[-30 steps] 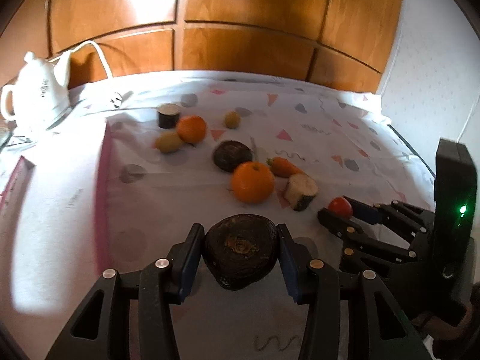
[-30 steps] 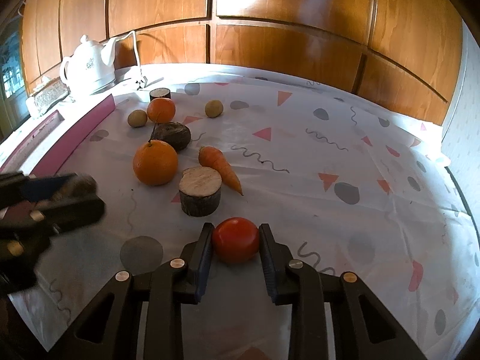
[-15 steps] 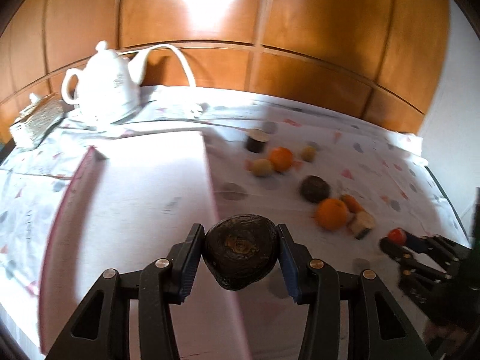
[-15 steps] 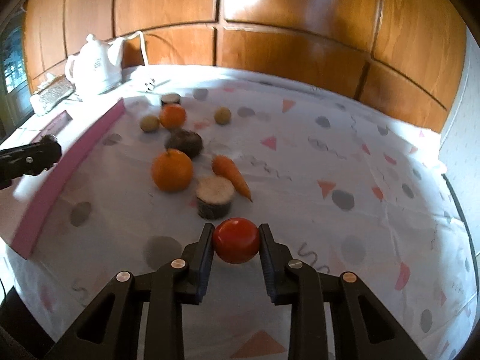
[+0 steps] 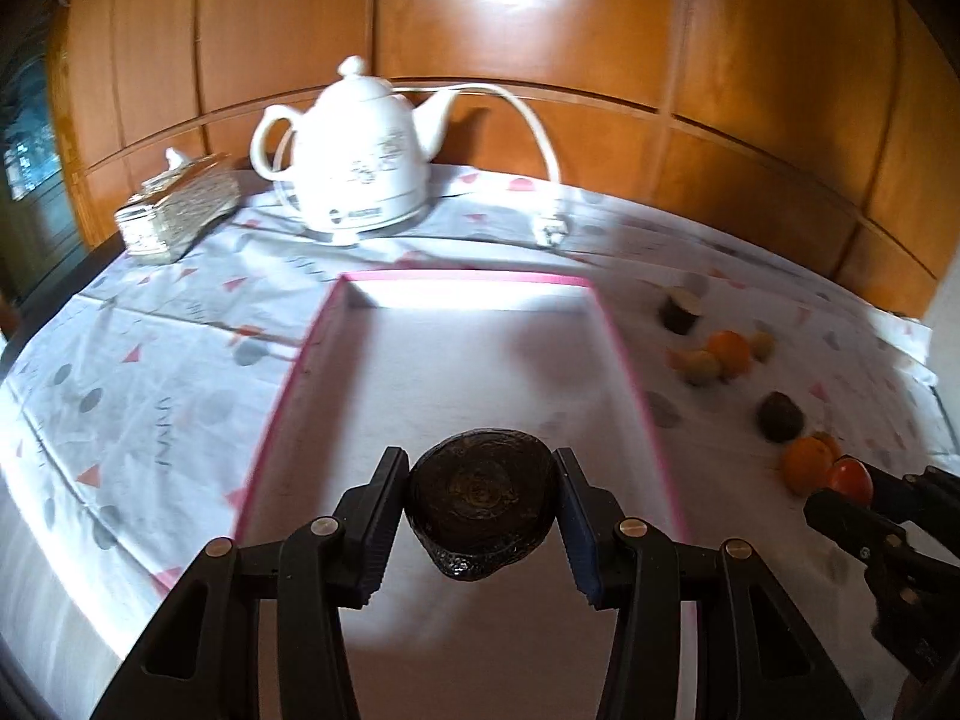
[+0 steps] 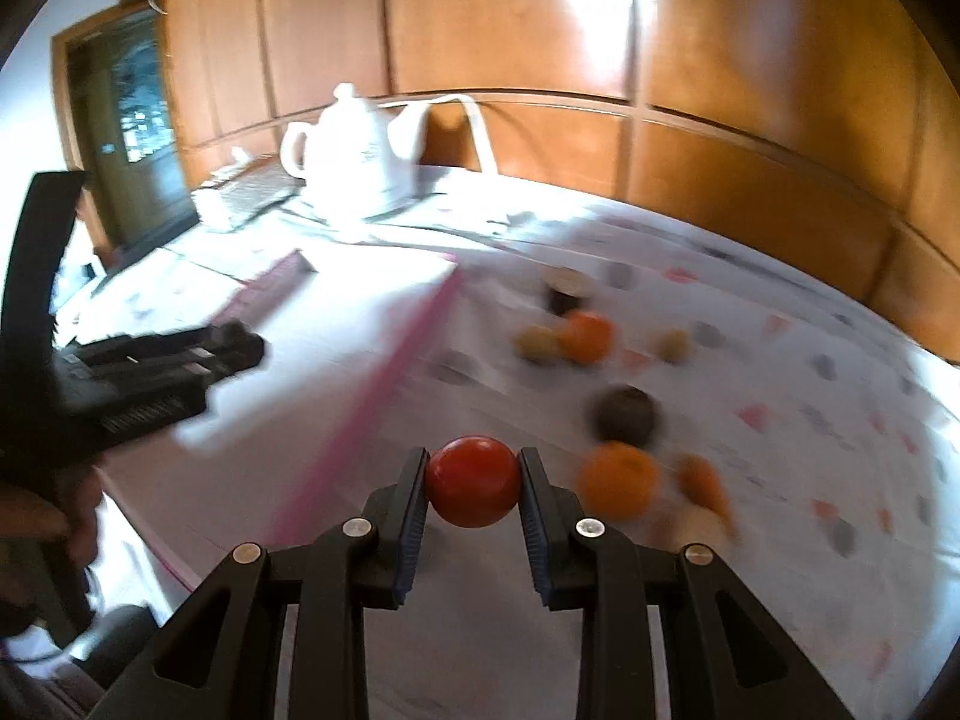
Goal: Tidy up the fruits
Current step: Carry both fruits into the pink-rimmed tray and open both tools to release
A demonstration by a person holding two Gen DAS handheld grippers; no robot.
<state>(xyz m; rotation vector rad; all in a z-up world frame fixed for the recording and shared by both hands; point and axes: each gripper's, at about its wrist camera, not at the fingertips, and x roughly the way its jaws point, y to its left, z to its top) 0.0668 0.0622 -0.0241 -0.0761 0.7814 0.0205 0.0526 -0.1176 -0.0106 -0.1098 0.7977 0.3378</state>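
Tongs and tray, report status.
Left tongs shut on dark fruit, over the pink tray. Right tongs shut on tomato, beside the tray. Tray holds nothing; path clear.

A white kettle [image 5: 354,150] is set at 12 o'clock on the patterned cloth [image 5: 144,372], its cord [image 5: 534,126] trailed toward 1. A silver box [image 5: 174,210] is seen at 10. Wood panelling [image 5: 720,60] is behind.

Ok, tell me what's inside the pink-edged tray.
Nothing lies on the visible floor of the pink-edged tray. The left gripper holds a dark round piece over it, and that piece and the fingers hide the tray's near part.
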